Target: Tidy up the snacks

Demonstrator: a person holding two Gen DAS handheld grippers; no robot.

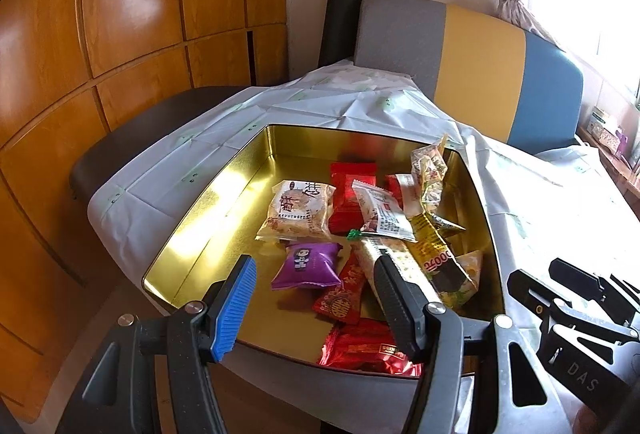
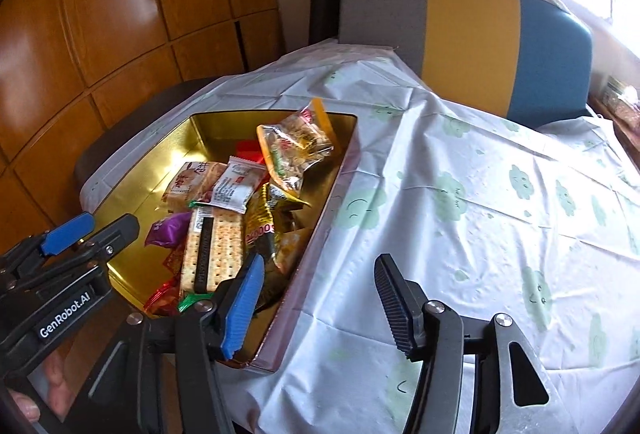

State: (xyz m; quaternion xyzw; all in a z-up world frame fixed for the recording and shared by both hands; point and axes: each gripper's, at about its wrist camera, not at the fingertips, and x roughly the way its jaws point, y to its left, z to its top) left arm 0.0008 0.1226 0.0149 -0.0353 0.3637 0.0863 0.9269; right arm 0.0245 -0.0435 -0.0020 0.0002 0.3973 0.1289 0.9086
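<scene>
The snacks lie piled in the gold tin at the tabletop's left edge. My left hand-held gripper hangs wide above them; my right hand-held gripper gapes empty beside the tin. I'd sort packets gently.

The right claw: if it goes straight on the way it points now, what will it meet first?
Probably the bare tablecloth just right of the gold tin. The open right claw holds nothing, and no snack lies there; depth is uncertain.
</scene>
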